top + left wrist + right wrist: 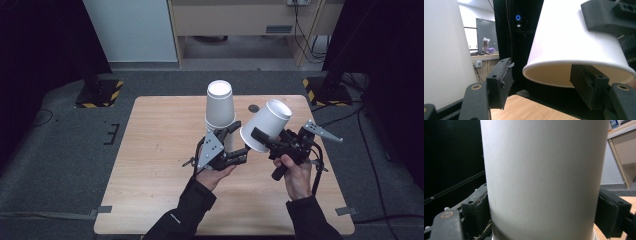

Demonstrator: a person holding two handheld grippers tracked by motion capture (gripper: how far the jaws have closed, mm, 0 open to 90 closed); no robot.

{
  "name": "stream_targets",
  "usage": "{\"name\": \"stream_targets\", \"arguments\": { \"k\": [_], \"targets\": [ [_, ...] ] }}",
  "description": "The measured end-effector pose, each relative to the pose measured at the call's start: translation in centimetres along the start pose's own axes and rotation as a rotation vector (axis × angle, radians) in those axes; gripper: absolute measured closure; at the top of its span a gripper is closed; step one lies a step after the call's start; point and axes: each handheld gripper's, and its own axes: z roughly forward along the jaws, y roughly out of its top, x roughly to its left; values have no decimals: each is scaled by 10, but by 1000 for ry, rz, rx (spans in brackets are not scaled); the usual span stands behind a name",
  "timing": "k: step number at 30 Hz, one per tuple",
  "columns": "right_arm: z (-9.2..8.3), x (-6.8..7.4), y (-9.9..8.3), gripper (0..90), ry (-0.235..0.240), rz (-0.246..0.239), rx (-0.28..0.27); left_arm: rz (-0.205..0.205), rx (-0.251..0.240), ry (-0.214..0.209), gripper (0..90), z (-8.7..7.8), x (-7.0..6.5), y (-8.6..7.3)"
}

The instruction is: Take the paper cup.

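Dim, even overhead light – dark, murky corners, soft low-resolution blur – pale glare on white cups [220,107].

Wooden table [150,165] on grey floor [60,165], dark curtains [40,40].

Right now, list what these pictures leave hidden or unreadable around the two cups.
- High view: the base of the standing cup stack, hidden behind the left gripper.
- Left gripper view: whether the tilted cup holds anything; its inside sits in shadow.
- Right gripper view: the cup's rim and bottom, cut off by the edges.
- High view: the dark disc on the table, too small to identify.
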Motion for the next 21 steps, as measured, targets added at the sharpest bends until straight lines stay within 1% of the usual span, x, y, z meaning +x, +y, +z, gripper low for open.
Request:
{"name": "stream_targets", "arguments": {
  "k": [4,6,9,10,11,13,18,19,20,21],
  "targets": [
    [0,1,-1,152,4,2,9,-10,-16,-6,369,4,-1,2],
    [-1,1,-1,152,6,4,8,-6,-32,-9,380,5,-1,4],
    [-1,2,1,152,15,19,2,0,-41,-8,425,6,-1,6],
    [-1,2,1,152,15,19,2,1,-45,-6,425,6,-1,6],
    [0,3,1,152,21,22,3,5,-49,-3,452,6,-1,6],
    [0,3,1,152,24,24,6,8,-55,-2,464,6,-1,5],
    [4,3,-2,150,35,33,15,20,-80,17,563,5,1,6],
    [4,3,-2,150,37,32,15,16,-86,23,588,4,2,5],
    [4,3,-3,149,39,37,17,17,-87,25,640,4,2,5],
    [4,3,-3,149,39,37,17,13,-88,25,640,4,3,5]
  ]
}}
